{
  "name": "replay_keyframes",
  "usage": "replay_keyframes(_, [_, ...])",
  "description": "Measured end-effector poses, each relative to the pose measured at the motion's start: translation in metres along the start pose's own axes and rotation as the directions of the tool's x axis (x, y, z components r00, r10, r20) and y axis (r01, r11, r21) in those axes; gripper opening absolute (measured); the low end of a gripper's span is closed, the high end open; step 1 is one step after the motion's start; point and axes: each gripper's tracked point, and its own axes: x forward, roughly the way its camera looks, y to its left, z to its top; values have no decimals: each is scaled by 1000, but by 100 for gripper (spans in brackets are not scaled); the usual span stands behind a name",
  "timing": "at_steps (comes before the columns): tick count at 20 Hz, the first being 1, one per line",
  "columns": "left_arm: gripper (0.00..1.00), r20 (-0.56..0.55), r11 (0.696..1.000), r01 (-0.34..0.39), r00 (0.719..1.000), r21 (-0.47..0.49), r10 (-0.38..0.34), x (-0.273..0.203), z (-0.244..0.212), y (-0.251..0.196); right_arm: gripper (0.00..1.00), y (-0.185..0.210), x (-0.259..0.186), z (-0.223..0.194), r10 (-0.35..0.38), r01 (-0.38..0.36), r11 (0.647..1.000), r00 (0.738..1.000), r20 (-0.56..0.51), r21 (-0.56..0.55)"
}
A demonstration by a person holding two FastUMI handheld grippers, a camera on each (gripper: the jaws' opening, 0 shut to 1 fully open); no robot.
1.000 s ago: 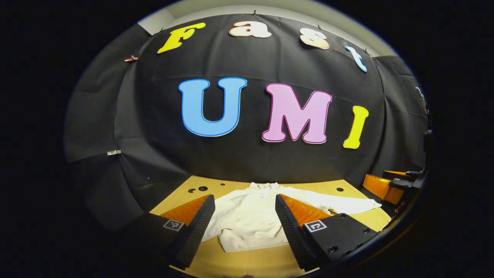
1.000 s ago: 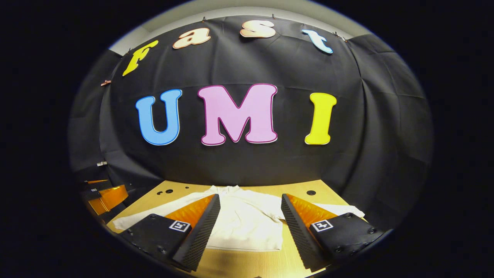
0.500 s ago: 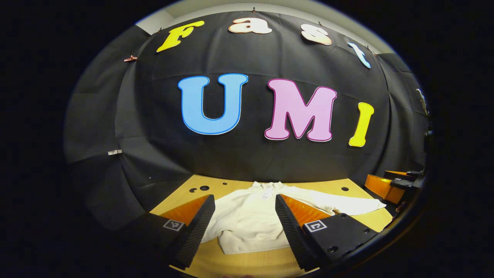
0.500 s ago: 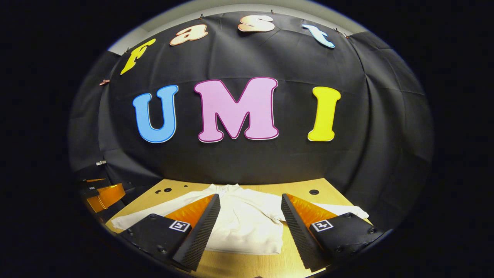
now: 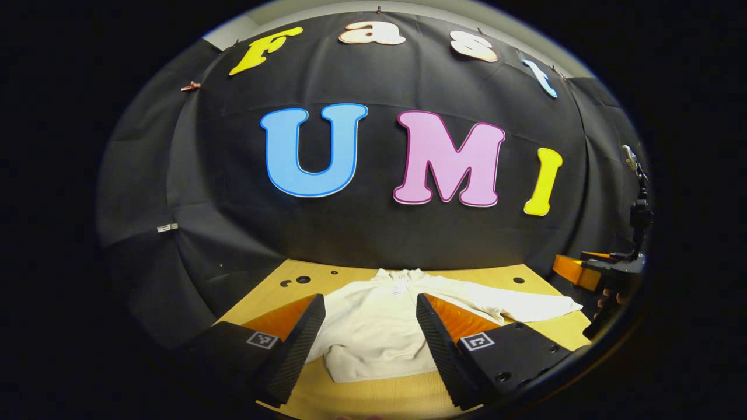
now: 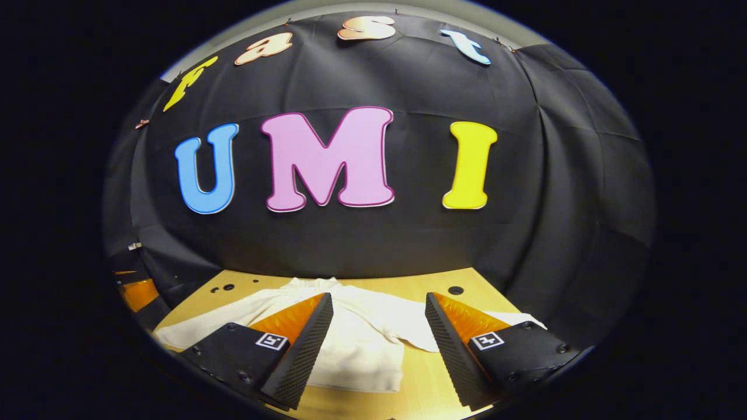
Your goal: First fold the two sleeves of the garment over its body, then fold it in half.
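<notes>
We have the garment (image 5: 373,326) flat on the table (image 5: 373,396), collar at 12 o'clock, hem at 6, both sleeves out sideways and unfolded, so we judge we're at step one. In the left gripper view the left gripper (image 5: 367,344) hangs above the table at the garment's near edge, fingers spread with nothing between them; the right sleeve (image 5: 513,306) runs out toward 3 o'clock, where the other gripper sits past the table edge. In the right gripper view the right gripper (image 6: 379,344) is likewise spread and empty above the hem, left sleeve (image 6: 204,321) trailing toward 9. To do it well, we'd pinch each sleeve near the cuff, lift just enough to clear, and lay it straight across the chest without dragging the body. Risk: catching both layers. No containers in view.
</notes>
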Motion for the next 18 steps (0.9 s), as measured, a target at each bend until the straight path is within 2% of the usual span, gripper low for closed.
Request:
replay_keyframes(5, [97,-20,999,37,999,26,-36,5,-4,-18,97,-64,26,-24,-118,119,993,991,-63,21])
replay_keyframes(6, [92,-22,999,44,999,28,-43,8,-4,-23,97,-78,31,-29,-144,147,989,987,-77,26])
replay_keyframes(7, [97,-27,998,51,998,32,-50,10,-6,-26,97,-93,36,-35,-173,176,984,981,-89,27])
replay_keyframes(8, [97,-33,998,57,998,35,-56,12,-6,-30,98,-108,41,-42,-198,202,979,975,-102,33])
replay_keyframes(13, [97,-60,997,60,997,45,-57,27,-13,-45,97,-176,68,-85,-306,318,947,935,-180,42])
replay_keyframes(18, [97,-118,999,42,992,8,-40,40,-26,-61,98,-234,93,-122,-377,403,914,886,-270,44])
